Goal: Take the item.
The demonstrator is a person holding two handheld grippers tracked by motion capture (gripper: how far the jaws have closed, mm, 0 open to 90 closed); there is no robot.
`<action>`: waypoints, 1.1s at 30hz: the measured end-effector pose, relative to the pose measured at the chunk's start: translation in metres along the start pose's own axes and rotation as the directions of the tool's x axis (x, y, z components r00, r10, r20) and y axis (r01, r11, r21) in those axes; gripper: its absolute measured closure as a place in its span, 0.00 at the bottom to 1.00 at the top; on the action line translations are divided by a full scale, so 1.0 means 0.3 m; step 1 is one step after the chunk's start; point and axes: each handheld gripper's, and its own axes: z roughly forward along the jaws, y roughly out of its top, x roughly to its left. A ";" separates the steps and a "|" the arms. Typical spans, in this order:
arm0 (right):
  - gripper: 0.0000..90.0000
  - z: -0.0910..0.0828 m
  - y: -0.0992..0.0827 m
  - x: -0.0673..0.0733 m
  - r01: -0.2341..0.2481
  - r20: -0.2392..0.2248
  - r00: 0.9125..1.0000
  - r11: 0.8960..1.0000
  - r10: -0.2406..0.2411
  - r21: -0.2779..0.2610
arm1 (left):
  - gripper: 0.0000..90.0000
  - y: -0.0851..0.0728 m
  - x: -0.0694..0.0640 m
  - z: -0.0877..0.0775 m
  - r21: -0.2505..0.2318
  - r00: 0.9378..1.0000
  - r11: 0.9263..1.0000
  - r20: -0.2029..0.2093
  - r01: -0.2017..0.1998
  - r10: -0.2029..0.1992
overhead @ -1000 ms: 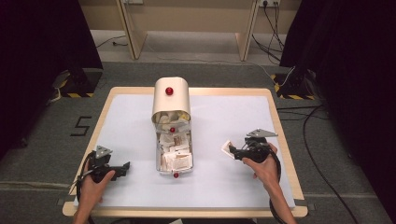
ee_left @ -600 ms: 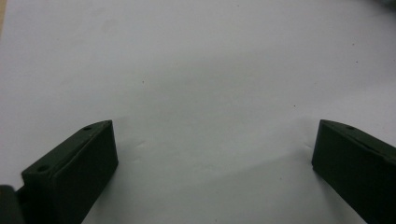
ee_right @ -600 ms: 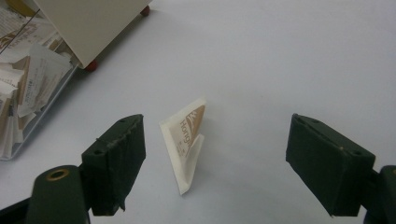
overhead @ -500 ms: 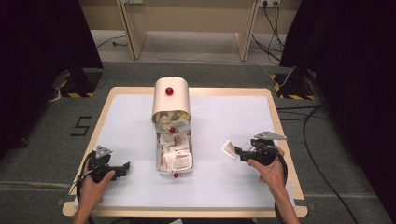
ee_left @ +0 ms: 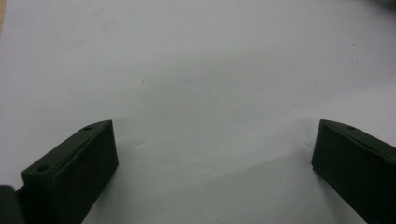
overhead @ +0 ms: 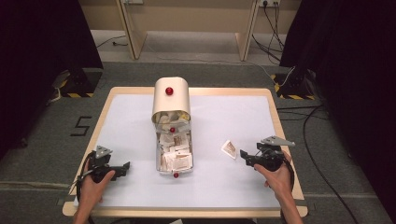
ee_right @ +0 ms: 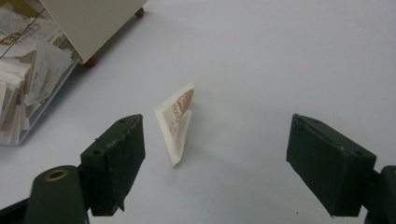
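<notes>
At the table's right side, the right gripper [overhead: 243,155] is resting with its jaws spread wide and gripping nothing, the small paper packet [ee_right: 176,122] lying on the white table [overhead: 233,116] just ahead of them. Farther left, the open box [overhead: 173,140] is holding more packets. The left gripper [overhead: 125,166] is sitting near the front-left corner, jaws apart and empty.

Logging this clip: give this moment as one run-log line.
right tool: open, packet released on table | left tool: open, idle | box: full of packets
</notes>
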 end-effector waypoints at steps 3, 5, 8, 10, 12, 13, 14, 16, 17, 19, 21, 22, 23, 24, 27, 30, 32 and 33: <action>0.21 -0.016 -0.015 0.000 0.004 0.005 1.000 1.000 -0.004 -0.002 | 0.00 0.000 0.000 0.000 0.000 1.000 1.000 0.000 0.000 0.000; 0.20 -0.023 -0.024 0.001 0.001 0.008 1.000 1.000 -0.001 -0.003 | 0.00 0.000 0.000 0.000 0.000 1.000 1.000 0.000 0.000 0.000; 0.18 -0.033 -0.037 0.006 -0.014 0.011 1.000 1.000 0.014 -0.007 | 0.00 0.000 0.000 0.000 0.000 1.000 1.000 0.000 0.000 0.000; 0.18 -0.036 -0.043 0.009 -0.024 0.016 1.000 1.000 0.024 -0.009 | 0.00 0.000 0.000 0.000 0.000 1.000 1.000 0.000 0.000 0.000; 0.18 -0.040 -0.051 0.014 -0.016 0.017 1.000 1.000 0.016 -0.012 | 0.00 0.000 0.000 0.000 0.000 1.000 1.000 0.000 0.000 0.000; 0.18 -0.042 -0.055 0.017 -0.016 0.017 1.000 1.000 0.017 -0.011 | 0.00 0.000 0.000 0.000 0.000 1.000 1.000 0.000 0.000 0.000; 0.18 -0.043 -0.060 0.019 -0.012 0.022 1.000 1.000 0.012 -0.013 | 0.00 0.000 0.000 0.000 0.000 1.000 1.000 0.000 0.000 0.000; 0.18 -0.043 -0.070 0.023 -0.006 0.026 1.000 1.000 0.007 -0.010 | 0.00 0.000 0.000 0.000 0.000 1.000 1.000 0.000 0.000 0.000; 0.18 -0.042 -0.075 0.025 -0.009 0.022 1.000 1.000 0.009 -0.007 | 0.00 0.000 0.000 0.000 0.000 1.000 1.000 0.000 0.000 0.000; 0.18 -0.041 -0.078 0.026 -0.009 0.021 1.000 1.000 0.009 -0.004 | 0.00 0.000 0.000 0.000 0.000 1.000 1.000 0.000 0.000 0.000; 0.18 -0.045 -0.089 0.031 -0.012 0.017 1.000 1.000 0.012 -0.001 | 0.00 0.000 0.000 0.000 0.000 1.000 1.000 0.000 0.000 0.000; 0.18 -0.046 -0.091 0.033 -0.011 0.013 1.000 1.000 0.011 -0.001 | 0.00 0.000 0.000 0.000 0.000 1.000 1.000 0.000 0.000 0.000; 0.18 -0.048 -0.095 0.036 -0.009 0.006 1.000 1.000 0.009 0.001 | 0.00 0.000 0.000 0.000 0.000 1.000 1.000 0.000 0.000 0.000; 0.18 -0.050 -0.098 0.039 -0.012 0.003 1.000 1.000 0.012 0.003 | 0.00 0.000 0.000 0.000 0.000 1.000 1.000 -0.001 0.000 0.000; 0.18 -0.054 -0.106 0.045 -0.010 -0.004 1.000 1.000 0.010 0.003 | 0.00 0.000 0.000 0.000 0.000 1.000 1.000 0.000 0.000 0.000; 0.18 -0.058 -0.113 0.052 -0.006 -0.014 1.000 1.000 0.006 0.003 | 0.00 0.000 0.000 0.000 0.000 1.000 1.000 -0.001 -0.001 0.001; 0.18 -0.059 -0.115 0.055 -0.009 -0.016 1.000 1.000 0.009 0.006 | 0.00 0.000 0.000 0.000 0.000 1.000 1.000 0.000 0.000 0.000; 0.18 -0.061 -0.121 0.062 -0.007 -0.023 1.000 1.000 0.007 0.006 | 0.00 0.000 0.000 0.000 0.000 1.000 1.000 -0.001 0.000 0.000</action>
